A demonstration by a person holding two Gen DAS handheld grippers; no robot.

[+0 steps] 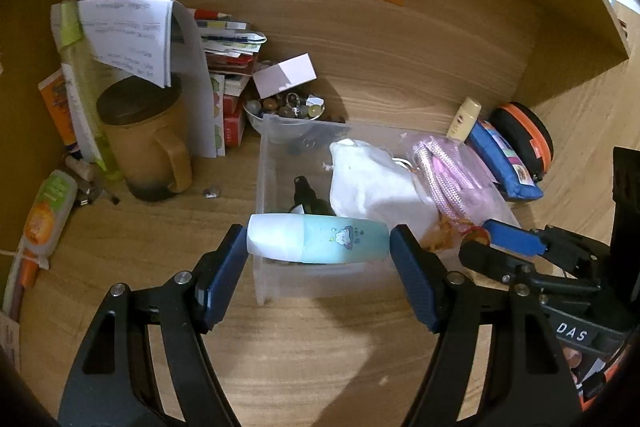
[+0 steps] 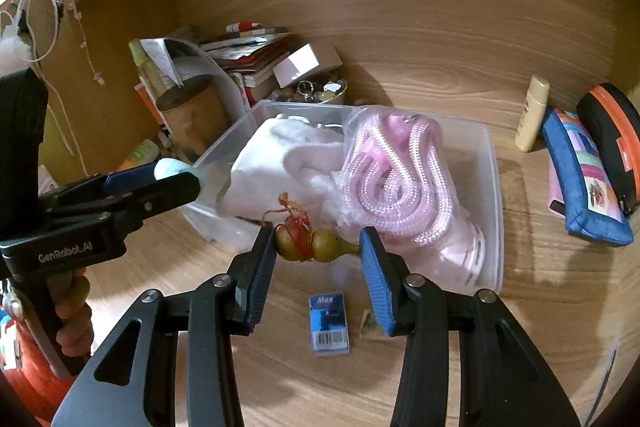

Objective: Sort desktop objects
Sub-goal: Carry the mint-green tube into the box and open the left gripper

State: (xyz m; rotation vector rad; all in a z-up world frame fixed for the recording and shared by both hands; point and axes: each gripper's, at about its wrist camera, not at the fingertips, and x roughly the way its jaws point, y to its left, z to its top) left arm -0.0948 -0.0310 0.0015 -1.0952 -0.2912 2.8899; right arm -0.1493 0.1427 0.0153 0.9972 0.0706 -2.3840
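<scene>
**Two end-held items above the clear bin: drop risk**

Left tongs: clamped endwise on teal roll-on bottle, bin just beyond; smooth ends may slip. Right tongs: clamped on small gourd charm; tapered stem may pivot free, fall outside
</scene>
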